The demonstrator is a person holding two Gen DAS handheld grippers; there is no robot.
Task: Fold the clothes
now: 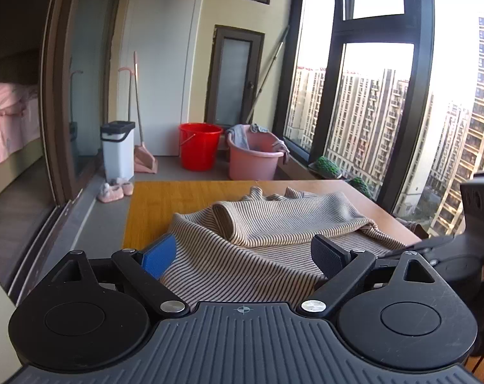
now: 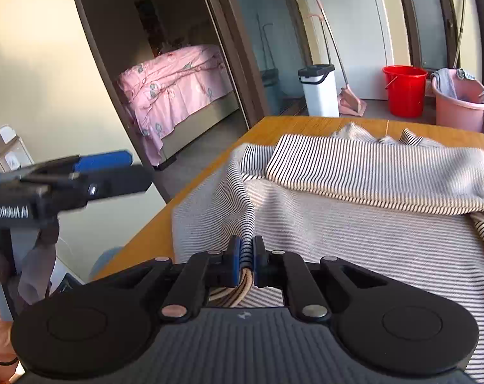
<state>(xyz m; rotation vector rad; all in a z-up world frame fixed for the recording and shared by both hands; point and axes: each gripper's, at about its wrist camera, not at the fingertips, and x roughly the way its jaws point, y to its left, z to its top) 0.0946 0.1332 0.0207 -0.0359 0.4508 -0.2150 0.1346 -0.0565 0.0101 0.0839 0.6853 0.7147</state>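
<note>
Spread across the near half of the orange-brown wooden table, a ribbed beige garment with thin dark stripes, lying partly doubled: a long band of the same knit turned over on top and running crosswise, a rolled tube of cloth, perhaps a sleeve, at its left end, a few loose ends bunched at the far edge. Pinched at the near hem, a gathered fold of the knit, clamped between the blue pads of the right gripper, fingers drawn tight together on the cloth and a ridge of fabric rising from the grip. Held just over the near left part of the cloth, the left gripper, fingers wide apart, nothing between them, its blue pad near the garment's left edge. Judged from this, somewhere mid-fold, with one near corner in hand and the other side waiting for a hold. Called for next, most likely: closing the free fingers on the matching hem on the left, then carrying both corners together and level toward the far edge, keeping the soft, stretchy knit from sagging or dragging the layer beneath. Beyond the table, on the grey floor, a white bin with a black lid, a red plastic bucket and a pink basin with cloths draped over its rim.
</note>
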